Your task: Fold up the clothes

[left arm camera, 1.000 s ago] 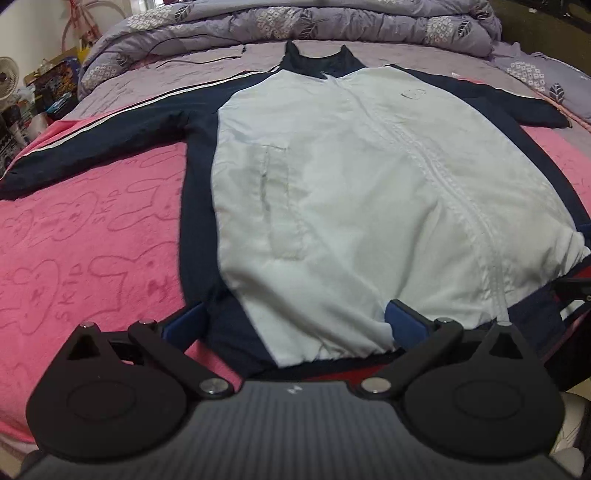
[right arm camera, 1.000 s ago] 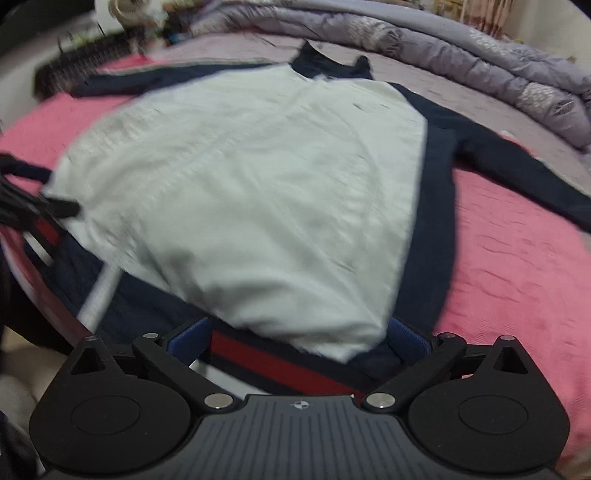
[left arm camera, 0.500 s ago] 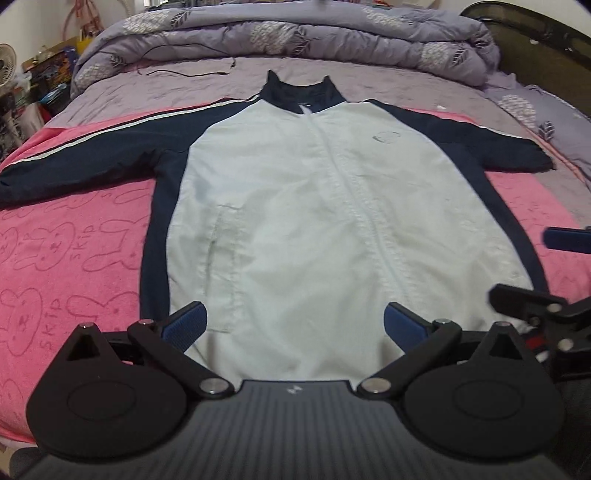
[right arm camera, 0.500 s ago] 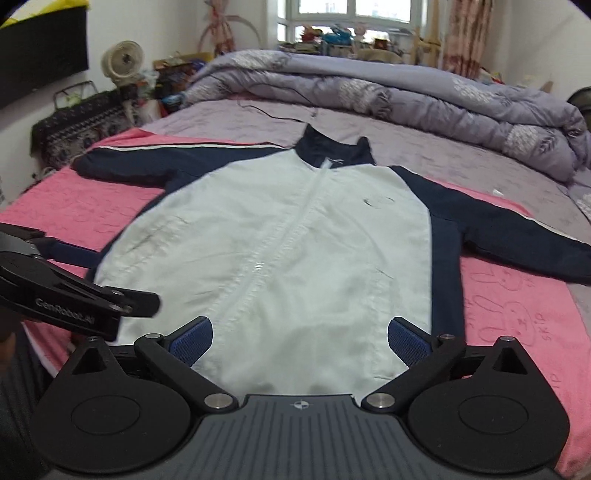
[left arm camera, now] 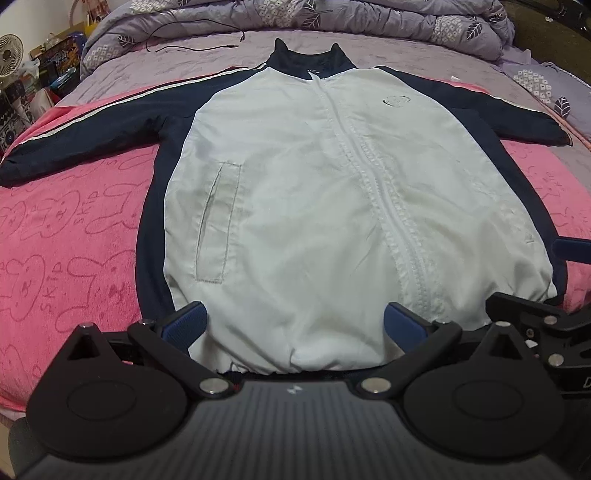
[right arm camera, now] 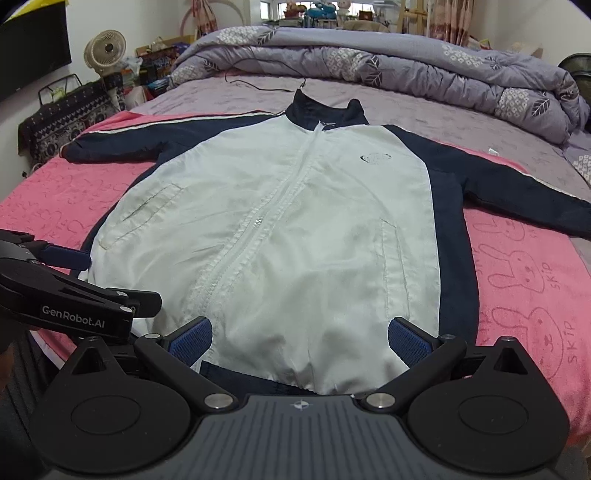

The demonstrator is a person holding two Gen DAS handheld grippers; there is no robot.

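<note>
Even, diffuse indoor light, moderately dim in the left wrist view and brighter in the right, where a window (right arm camera: pixel 317 7) at top is overexposed. Shadows soft and faint; slight sheen on the white jacket (left arm camera: pixel 317 206). Both frames sharp, with strong fisheye curvature and dark vignetted corners

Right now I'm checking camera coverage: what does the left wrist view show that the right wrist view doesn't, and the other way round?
Only the left wrist view shows the open right gripper. Only the right wrist view shows the open left gripper, the cream desk fan and the window-sill toys. Both share the white-and-navy zip jacket lying flat on the pink bunny-print blanket, with the rolled lilac leaf-print duvet behind.
</note>
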